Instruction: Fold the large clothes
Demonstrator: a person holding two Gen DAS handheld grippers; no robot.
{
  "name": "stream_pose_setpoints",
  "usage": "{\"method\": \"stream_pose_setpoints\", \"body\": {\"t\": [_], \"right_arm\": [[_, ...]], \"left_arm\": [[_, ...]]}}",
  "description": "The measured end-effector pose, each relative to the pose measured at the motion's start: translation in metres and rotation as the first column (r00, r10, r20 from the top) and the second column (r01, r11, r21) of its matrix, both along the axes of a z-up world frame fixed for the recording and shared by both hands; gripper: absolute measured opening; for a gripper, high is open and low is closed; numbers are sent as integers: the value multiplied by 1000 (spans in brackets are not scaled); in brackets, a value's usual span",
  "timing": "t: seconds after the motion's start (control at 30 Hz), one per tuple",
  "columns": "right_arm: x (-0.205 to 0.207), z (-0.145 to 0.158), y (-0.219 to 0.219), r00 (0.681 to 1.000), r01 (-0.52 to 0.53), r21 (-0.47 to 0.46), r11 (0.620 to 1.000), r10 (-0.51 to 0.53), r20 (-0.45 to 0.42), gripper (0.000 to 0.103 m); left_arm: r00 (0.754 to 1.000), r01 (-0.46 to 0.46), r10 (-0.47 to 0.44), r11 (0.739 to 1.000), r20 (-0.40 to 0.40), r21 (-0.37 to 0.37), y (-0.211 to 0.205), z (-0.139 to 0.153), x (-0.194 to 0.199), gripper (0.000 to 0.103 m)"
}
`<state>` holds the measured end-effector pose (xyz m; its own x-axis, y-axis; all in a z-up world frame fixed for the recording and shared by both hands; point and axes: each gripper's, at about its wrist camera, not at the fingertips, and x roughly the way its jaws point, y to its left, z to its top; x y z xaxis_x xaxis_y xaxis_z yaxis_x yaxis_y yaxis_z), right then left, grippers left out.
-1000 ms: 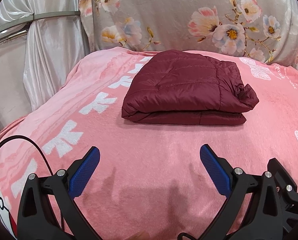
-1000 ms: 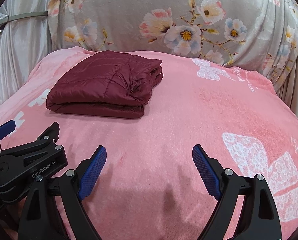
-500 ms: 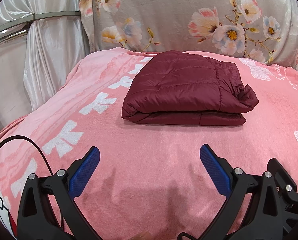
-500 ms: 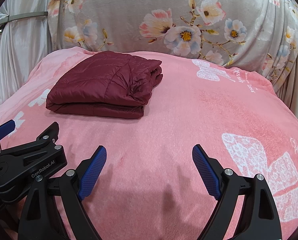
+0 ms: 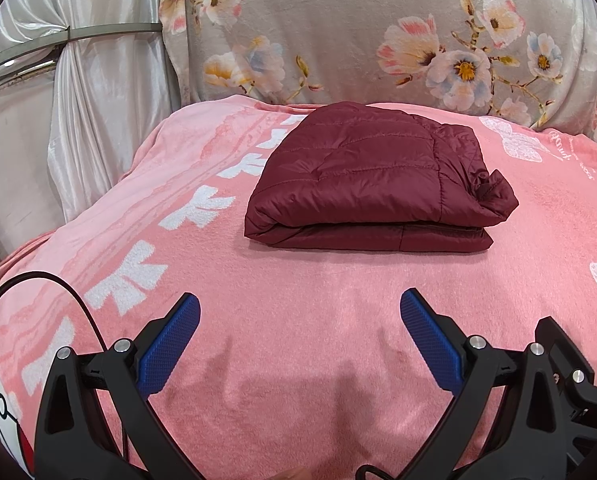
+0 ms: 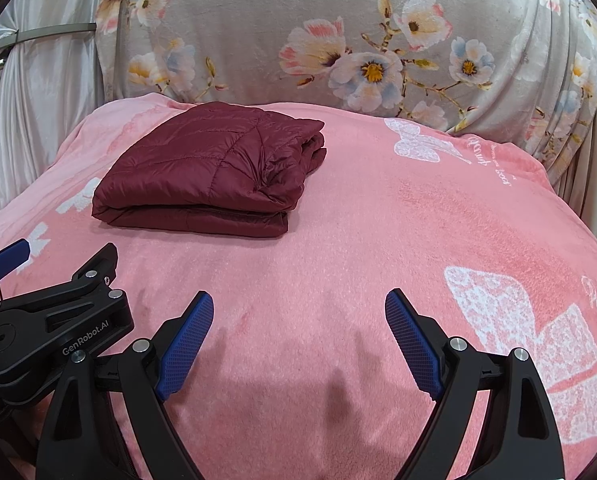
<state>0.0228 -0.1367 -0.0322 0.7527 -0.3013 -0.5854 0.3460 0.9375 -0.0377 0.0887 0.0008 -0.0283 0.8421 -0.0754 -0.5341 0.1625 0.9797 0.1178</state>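
A dark red quilted jacket (image 5: 374, 178) lies folded in a compact stack on the pink blanket (image 5: 298, 300); it also shows in the right wrist view (image 6: 210, 176), toward the far left. My left gripper (image 5: 298, 312) is open and empty, held above the blanket well short of the jacket. My right gripper (image 6: 298, 312) is open and empty, to the right of the left one, whose black body (image 6: 50, 328) shows at the lower left of the right wrist view.
A grey floral cloth (image 5: 378, 32) hangs behind the bed. White satin curtains (image 5: 78, 80) and a metal rail (image 5: 70, 36) stand at the left. The blanket drops off at its left edge (image 5: 26, 248) and right edge (image 6: 578, 216).
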Motion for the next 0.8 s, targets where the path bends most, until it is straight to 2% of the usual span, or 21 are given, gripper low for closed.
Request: {"method": "stream_pose_setpoints", "body": {"t": [0.8], "right_arm": [[-1, 1, -1, 1000, -1, -2, 1000, 1, 4, 86]], "left_arm": [[1000, -3, 3, 1000, 7, -3, -3, 3, -1, 97]]}}
